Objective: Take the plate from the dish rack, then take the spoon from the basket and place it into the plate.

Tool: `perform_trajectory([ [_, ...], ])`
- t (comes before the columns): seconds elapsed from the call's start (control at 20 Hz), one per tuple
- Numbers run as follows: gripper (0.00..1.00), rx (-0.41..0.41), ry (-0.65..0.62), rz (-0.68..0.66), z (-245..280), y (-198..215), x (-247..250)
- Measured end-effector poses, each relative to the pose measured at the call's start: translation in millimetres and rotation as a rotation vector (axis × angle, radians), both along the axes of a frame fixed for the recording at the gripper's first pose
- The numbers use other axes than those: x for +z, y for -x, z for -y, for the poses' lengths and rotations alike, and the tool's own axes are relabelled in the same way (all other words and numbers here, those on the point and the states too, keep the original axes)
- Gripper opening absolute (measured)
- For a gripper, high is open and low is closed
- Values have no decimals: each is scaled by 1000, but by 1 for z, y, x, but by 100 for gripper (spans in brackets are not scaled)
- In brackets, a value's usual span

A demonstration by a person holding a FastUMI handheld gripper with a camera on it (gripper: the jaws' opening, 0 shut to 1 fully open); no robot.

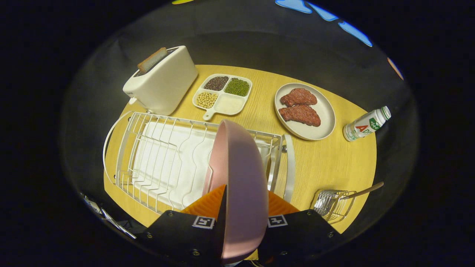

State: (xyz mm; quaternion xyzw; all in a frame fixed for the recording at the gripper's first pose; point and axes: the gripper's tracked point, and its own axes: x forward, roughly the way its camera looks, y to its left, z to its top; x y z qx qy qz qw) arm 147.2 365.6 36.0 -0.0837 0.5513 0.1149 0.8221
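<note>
The claw [243, 207] sits at the bottom centre of the frame with its two fingers closed onto a pink plate [237, 178], one finger pressing each face, so the plate stands on edge between them and rises toward the middle of the picture. Behind the plate, filling the centre left, is a white wire dish rack [163, 155] on a white drain tray, resting on a round wooden table [326, 163]. At the lower right, just beside the right-hand finger, stands a small wire basket [332, 204] with a wooden-handled spoon [362, 191] leaning out of it, handle pointing right. In the upper left sits a white toaster [163, 81] with a slice of bread [152, 60] poking up. Upper centre holds a white divided dish [222, 95] of beans and grains. To its right a pale plate with two slabs of red meat [305, 111], and at the right edge a small bottle [366, 124] lying tilted.
</note>
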Motion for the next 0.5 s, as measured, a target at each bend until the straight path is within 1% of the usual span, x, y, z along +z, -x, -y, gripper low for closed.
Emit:
perform_trajectory([
  [0.2,36,12,28,4,0,1,2],
  [0.35,35,47,75,12,-3,-5,5],
  [0.45,36,79,117,44,-5,-13,12],
  [0.5,35,68,120,62,-8,-19,24],
])
